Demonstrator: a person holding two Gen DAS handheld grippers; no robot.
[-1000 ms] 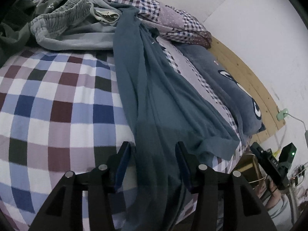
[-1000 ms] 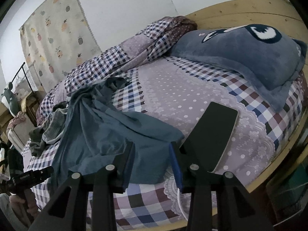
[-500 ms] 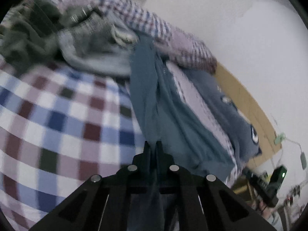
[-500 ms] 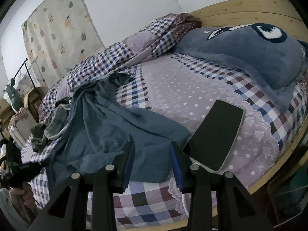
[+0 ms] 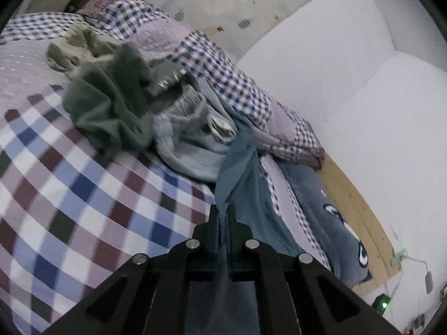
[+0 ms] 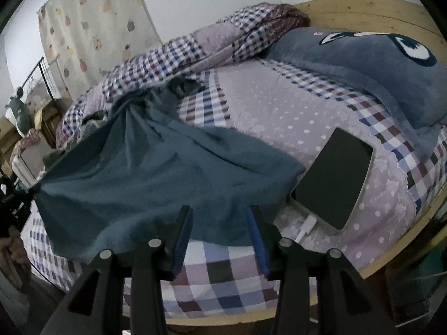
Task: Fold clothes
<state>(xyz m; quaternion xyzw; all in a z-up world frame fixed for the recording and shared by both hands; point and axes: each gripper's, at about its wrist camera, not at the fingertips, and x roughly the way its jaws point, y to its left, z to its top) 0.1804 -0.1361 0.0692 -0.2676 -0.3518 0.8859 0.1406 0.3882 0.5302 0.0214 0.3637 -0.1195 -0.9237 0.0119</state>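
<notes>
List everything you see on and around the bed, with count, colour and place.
teal garment: 1, blue-green, spread across the bed's near side, a corner pinched by the left gripper
clothes pile: several, olive and grey, heaped by the quilt
quilt: 1, checked, bunched along the wall side
pillow: 1, grey-blue with eyes, at the headboard
tablet: 1, black screen, on the sheet beside the garment, white cable attached
curtain: 1, cream with fruit print, on the wall
left gripper: shut on the garment
right gripper: open, over the garment's near edge
</notes>
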